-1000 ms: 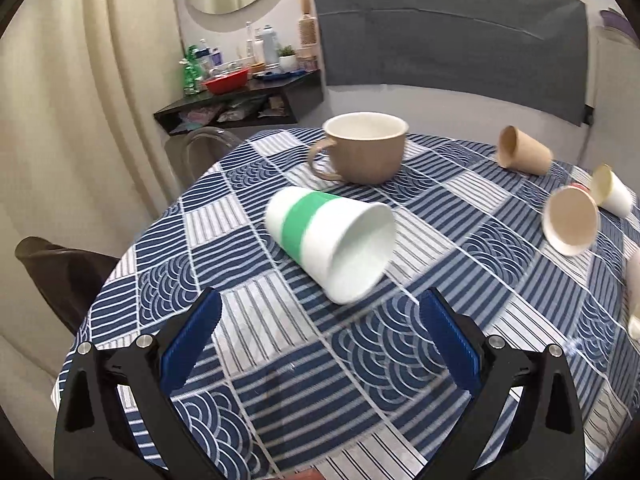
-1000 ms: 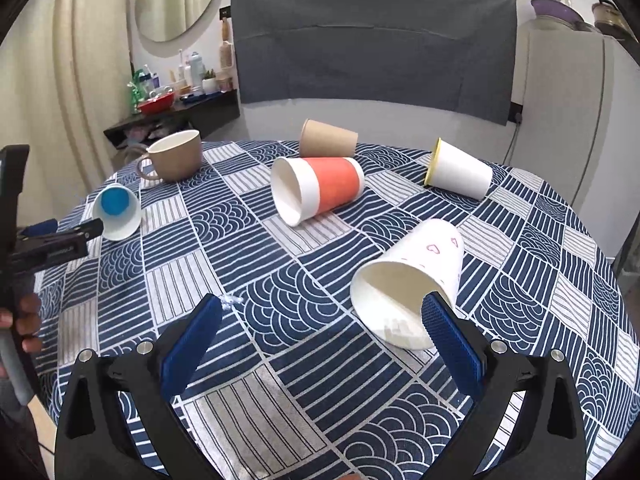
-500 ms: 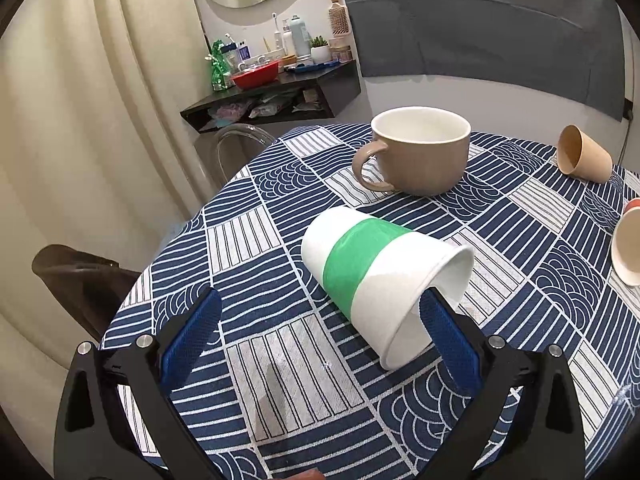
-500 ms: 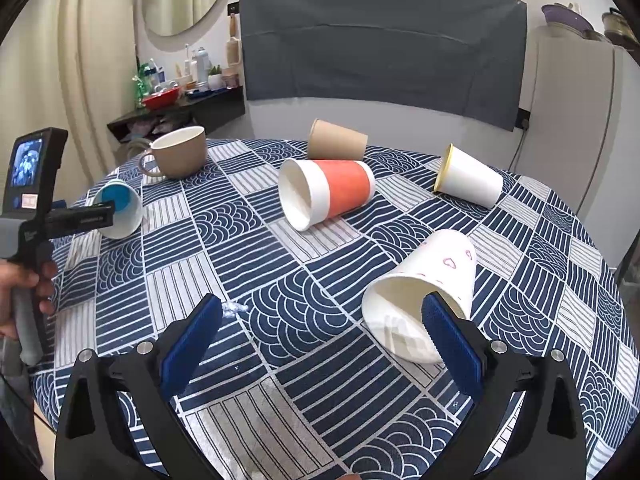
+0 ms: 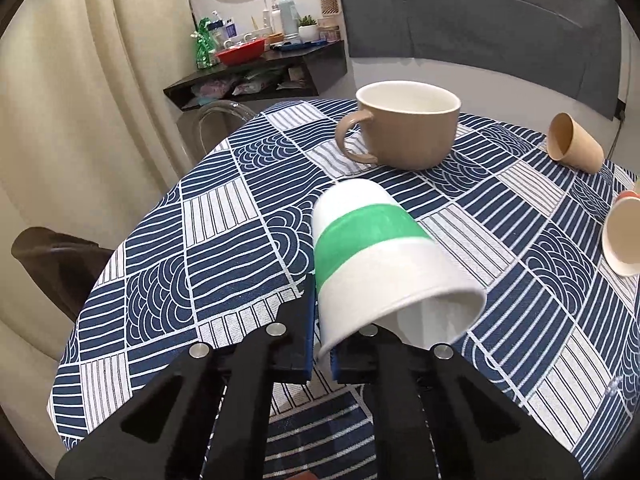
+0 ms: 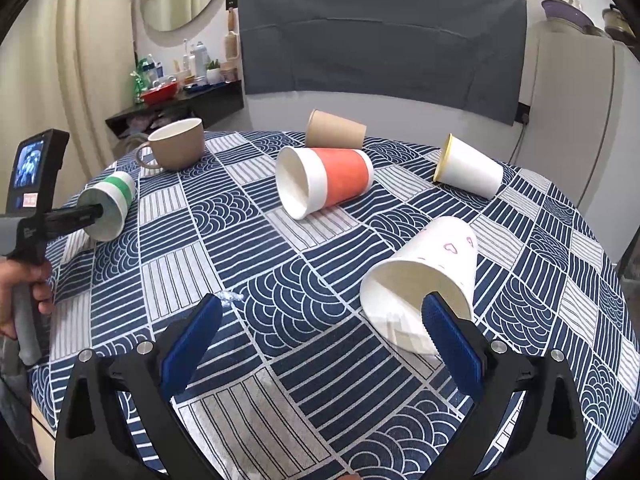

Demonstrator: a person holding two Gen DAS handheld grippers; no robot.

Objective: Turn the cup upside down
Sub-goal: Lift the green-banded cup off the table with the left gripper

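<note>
Patterned-cloth counter (image 5: 224,248): left hand-held gripper (image 5: 320,344) clamped on green-band cup (image 5: 372,256) rim wall only, thin paper may buckle/slip mid-flip; right hand-held gripper (image 6: 320,340) apart, idle.

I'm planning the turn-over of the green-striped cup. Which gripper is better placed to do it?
Left. The left gripper is already shut on the green-striped cup's rim, one finger inside. The right gripper is open, empty, and across the table by the heart-print cup.
</note>
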